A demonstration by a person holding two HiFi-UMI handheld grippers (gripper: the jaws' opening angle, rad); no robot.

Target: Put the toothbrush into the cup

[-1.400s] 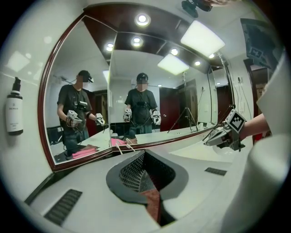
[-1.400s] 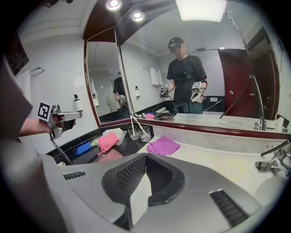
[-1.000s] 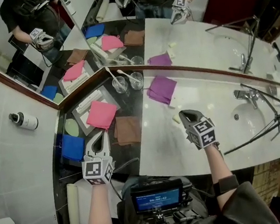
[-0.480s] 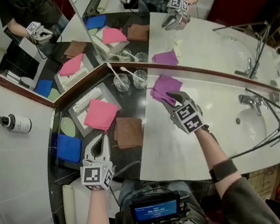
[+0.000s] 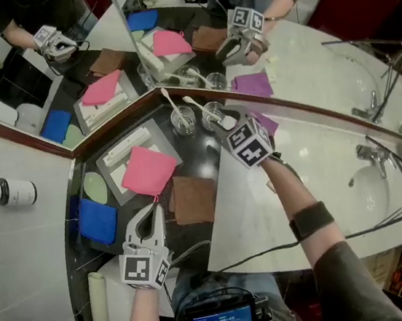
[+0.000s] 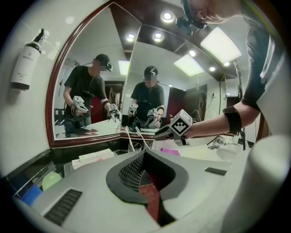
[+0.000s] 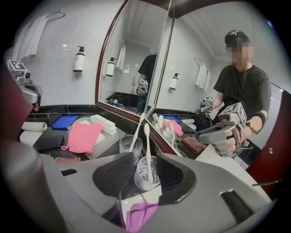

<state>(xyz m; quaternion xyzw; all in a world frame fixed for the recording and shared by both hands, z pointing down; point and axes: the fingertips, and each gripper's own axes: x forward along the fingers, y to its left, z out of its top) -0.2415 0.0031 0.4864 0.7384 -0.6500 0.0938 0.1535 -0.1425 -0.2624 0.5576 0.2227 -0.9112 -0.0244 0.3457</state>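
My right tongs (image 7: 146,178) have just been opening and stand released, with the glass cup (image 7: 139,176) between them. The toothbrush (image 7: 146,136) stands upright inside that cup. My left tongs (image 6: 144,159) are clenched and empty, well away from the cup.

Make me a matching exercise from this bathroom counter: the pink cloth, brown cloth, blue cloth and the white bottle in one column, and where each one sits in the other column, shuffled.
Things
1. pink cloth
2. brown cloth
3. blue cloth
4. white bottle

Places
A. on the wall tiles, left of the mirror
B. on the grey tray
C. on the black counter, beside the green disc
D. on the black counter, along the edge of the white counter

Pairs: 1-B, 2-D, 3-C, 4-A
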